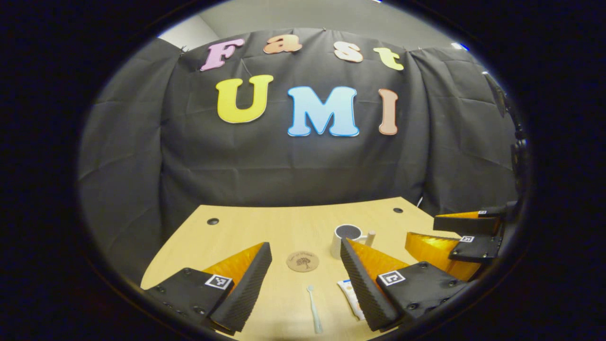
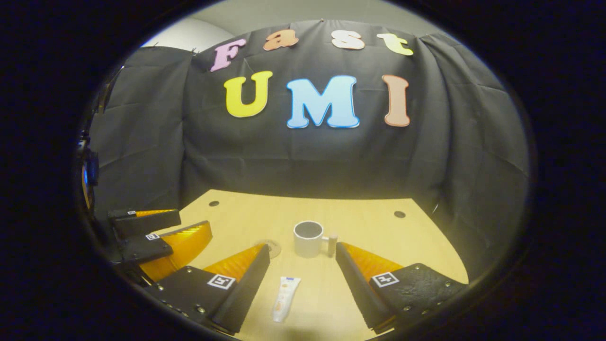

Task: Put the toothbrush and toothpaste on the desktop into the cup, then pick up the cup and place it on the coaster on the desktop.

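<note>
In the left gripper view a pale toothbrush [image 1: 313, 309] lies on the wooden desktop [image 1: 265, 232] between my open left gripper's [image 1: 305, 258] fingers. The white toothpaste tube [image 1: 351, 297] lies just right of it, partly behind the right finger. A round cork coaster [image 1: 302, 261] sits ahead, and the white cup [image 1: 348, 238] with its handle stands to the right. In the right gripper view the toothpaste tube [image 2: 286, 292] lies between my open right gripper's [image 2: 303, 258] fingers, with the cup [image 2: 308, 238] farther ahead. The coaster [image 2: 273, 248] peeks out beside the left finger.
The right gripper [image 1: 461, 237] appears at the right edge of the left gripper view, and the left gripper [image 2: 156, 234] at the left edge of the right gripper view. Small dark holes [image 1: 212, 221] mark the desktop's far corners. Black cloth closes the booth behind the desk.
</note>
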### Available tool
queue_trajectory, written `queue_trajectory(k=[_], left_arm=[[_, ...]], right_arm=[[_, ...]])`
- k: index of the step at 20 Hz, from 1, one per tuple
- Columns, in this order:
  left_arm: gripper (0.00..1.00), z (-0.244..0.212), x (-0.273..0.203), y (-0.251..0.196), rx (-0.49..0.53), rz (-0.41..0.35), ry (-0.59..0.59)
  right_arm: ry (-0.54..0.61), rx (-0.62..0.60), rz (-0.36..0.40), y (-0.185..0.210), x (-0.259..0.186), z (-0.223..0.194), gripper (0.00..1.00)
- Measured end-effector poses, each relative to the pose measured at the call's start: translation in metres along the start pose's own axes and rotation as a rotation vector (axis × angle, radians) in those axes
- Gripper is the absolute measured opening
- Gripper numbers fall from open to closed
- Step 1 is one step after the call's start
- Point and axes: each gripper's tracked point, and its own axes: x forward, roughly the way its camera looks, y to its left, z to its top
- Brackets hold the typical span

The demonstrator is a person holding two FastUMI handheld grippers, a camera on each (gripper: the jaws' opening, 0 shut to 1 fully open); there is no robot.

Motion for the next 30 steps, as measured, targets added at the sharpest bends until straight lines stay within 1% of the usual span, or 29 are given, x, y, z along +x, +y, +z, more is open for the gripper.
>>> queue_trajectory(k=[4,8,13,14,15,18,19,20,23,26,27,30], left_arm=[[0.96,-0.037,0.013,0.001,0.003,-0.011,0.08],[0.96,-0.074,0.027,-0.003,-0.021,-0.035,0.177],[0.96,-0.114,0.045,0.001,-0.046,-0.045,0.276],[0.93,-0.124,0.048,0.002,-0.05,-0.047,0.301],[0.96,-0.132,0.052,0.003,-0.054,-0.049,0.323],[0.96,-0.159,0.058,0.005,-0.062,-0.058,0.412],[0.94,-0.173,0.059,0.003,-0.064,-0.059,0.455],[1.0,-0.184,0.061,0.003,-0.068,-0.058,0.492],[0.98,-0.199,0.067,0.009,-0.085,-0.049,0.563],[0.96,-0.224,0.073,0.011,-0.102,-0.045,0.646],[0.98,-0.232,0.074,0.011,-0.104,-0.044,0.672],[0.98,-0.253,0.075,0.014,-0.089,-0.033,0.75]], right_arm=[[0.09,0.026,0.028,0.008,0.018,-0.029,0.89],[0.206,0.03,0.039,0.01,0.034,-0.064,0.89],[0.334,0.043,0.051,0.015,0.046,-0.099,0.89],[0.37,0.053,0.057,0.018,0.048,-0.106,0.89],[0.405,0.062,0.057,0.021,0.051,-0.116,0.9],[0.496,0.067,0.059,0.022,0.061,-0.14,0.91],[0.526,0.064,0.058,0.024,0.063,-0.147,0.9],[0.552,0.064,0.063,0.025,0.065,-0.153,0.91],[0.625,0.059,0.064,0.027,0.072,-0.168,0.91],[0.719,0.061,0.071,0.029,0.077,-0.185,0.91],[0.757,0.059,0.07,0.029,0.078,-0.194,0.91],[0.819,0.042,0.056,0.026,0.086,-0.208,0.93]])
